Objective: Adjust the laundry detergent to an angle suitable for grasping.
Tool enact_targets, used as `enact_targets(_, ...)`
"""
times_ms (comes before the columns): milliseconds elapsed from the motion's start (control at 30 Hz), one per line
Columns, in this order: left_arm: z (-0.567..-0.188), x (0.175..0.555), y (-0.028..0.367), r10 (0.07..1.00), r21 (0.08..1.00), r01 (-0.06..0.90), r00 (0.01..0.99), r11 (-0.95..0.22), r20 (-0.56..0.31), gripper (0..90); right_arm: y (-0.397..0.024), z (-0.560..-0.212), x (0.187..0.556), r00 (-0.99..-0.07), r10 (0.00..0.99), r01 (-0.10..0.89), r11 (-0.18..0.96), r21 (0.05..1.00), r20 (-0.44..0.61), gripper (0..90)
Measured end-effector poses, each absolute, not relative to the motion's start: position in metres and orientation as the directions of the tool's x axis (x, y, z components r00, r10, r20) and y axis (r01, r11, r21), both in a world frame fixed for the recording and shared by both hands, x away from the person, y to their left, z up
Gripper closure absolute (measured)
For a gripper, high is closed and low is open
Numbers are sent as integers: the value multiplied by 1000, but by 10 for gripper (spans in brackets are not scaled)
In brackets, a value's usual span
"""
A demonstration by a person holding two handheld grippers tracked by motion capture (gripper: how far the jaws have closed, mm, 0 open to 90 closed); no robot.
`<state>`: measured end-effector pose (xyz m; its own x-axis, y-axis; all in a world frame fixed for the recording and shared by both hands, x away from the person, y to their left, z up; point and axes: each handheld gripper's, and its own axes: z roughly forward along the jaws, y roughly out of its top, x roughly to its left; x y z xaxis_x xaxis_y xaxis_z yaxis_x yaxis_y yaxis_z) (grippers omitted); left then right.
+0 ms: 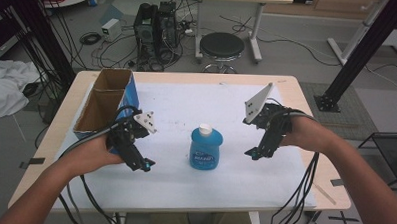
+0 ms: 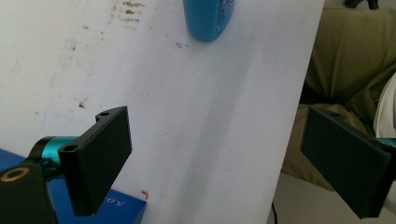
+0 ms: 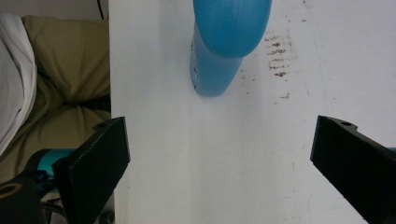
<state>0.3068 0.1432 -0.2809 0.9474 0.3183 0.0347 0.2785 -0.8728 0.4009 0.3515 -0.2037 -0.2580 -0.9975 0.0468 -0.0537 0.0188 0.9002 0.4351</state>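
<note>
A blue bottle (image 1: 205,149) with a white cap stands upright in the middle of the white sheet (image 1: 183,191). My left gripper (image 1: 143,165) hovers to its left, jaws open and empty, close to the blue cardboard box (image 1: 106,106). To the bottle's right my right gripper (image 1: 253,153) is held open with nothing in it. In the left gripper view the bottle (image 2: 208,18) shows at the top edge beyond the gripper (image 2: 215,161). In the right gripper view the bottle (image 3: 224,42) lies ahead of the wide-apart jaws of that gripper (image 3: 219,168).
The open-topped blue box has two brown compartments and stands at the table's left side. The wooden table edge (image 1: 330,161) runs just right of the sheet. A black stool (image 1: 222,47), computer towers (image 1: 157,28) and cables sit on the floor behind.
</note>
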Motion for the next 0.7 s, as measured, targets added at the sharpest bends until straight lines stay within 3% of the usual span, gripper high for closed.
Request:
enact_targets(100,-279,309,144,281,364,248,959,-898,42,89,-205,-258,352,-997,55,27,899,437,-52,36)
enact_targets(200,-281,308,144,312,387,277,950,-880,30,89,-207,-258,353,-997,59,30,898,439,-51,36)
enact_targets(700,-282,311,143,266,374,235,963,-897,31,90,-210,-259,357,-997,66,39,897,441,-46,37)
